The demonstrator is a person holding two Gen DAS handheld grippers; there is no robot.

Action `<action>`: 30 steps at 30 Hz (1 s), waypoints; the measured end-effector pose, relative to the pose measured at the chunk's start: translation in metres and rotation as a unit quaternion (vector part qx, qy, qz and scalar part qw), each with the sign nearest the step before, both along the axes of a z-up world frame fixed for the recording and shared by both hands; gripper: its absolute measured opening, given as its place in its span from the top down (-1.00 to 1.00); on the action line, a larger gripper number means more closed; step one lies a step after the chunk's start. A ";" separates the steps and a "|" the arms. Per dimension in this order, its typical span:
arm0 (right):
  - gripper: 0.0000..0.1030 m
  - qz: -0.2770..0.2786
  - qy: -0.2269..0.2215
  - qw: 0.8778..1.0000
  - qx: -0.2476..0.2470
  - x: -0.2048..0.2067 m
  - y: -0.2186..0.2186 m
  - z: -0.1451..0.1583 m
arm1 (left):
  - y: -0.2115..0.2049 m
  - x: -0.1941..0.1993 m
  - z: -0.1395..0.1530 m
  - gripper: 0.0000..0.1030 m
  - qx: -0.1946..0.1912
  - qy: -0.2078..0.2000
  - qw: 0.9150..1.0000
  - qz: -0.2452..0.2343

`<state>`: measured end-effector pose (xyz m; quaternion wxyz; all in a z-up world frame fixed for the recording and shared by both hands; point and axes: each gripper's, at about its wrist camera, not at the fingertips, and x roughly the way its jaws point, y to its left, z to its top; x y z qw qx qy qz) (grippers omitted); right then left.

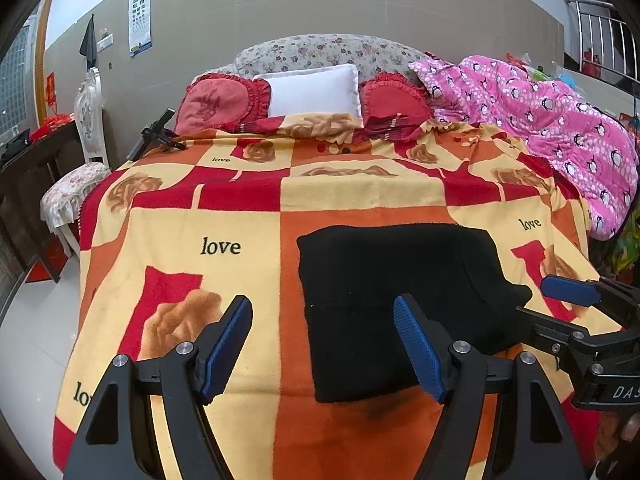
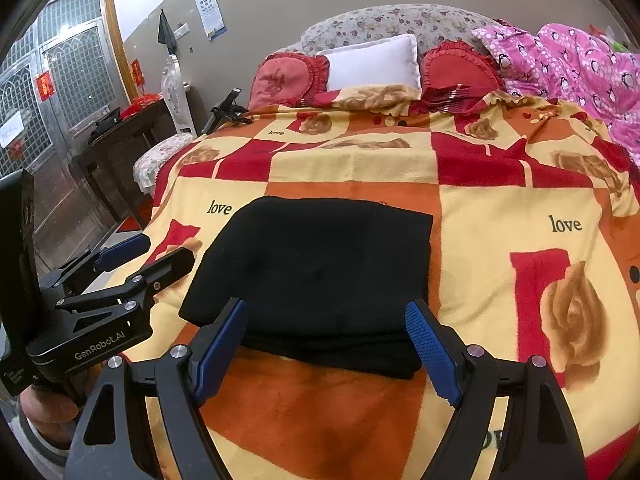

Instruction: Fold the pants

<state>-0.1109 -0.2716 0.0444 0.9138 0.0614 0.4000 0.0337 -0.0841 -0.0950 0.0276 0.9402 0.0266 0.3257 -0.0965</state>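
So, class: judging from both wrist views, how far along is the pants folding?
Done: the black pants lie as a compact layered rectangle on the blanket. In hand: nothing; the left gripper and right gripper are open, short of the bundle. Left: perhaps a final tidy, if anything.

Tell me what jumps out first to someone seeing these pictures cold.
A black folded pair of pants lies flat on the near part of a loud red, orange and yellow fleece blanket printed with roses and "love". Both open blue-padded tools, left tool and right tool, hover just short of it. A pink penguin-print quilt is heaped at the bed's right.
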 end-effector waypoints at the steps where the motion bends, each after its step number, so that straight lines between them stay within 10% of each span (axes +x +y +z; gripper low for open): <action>1: -0.60 -0.001 0.000 1.000 0.000 0.000 0.000 0.000 | 0.000 0.001 0.000 -0.41 0.000 0.001 1.000 0.000; 30: -0.61 -0.007 0.013 1.000 0.008 0.001 -0.006 -0.010 | -0.006 0.004 -0.006 -0.41 0.004 0.006 1.000 -0.005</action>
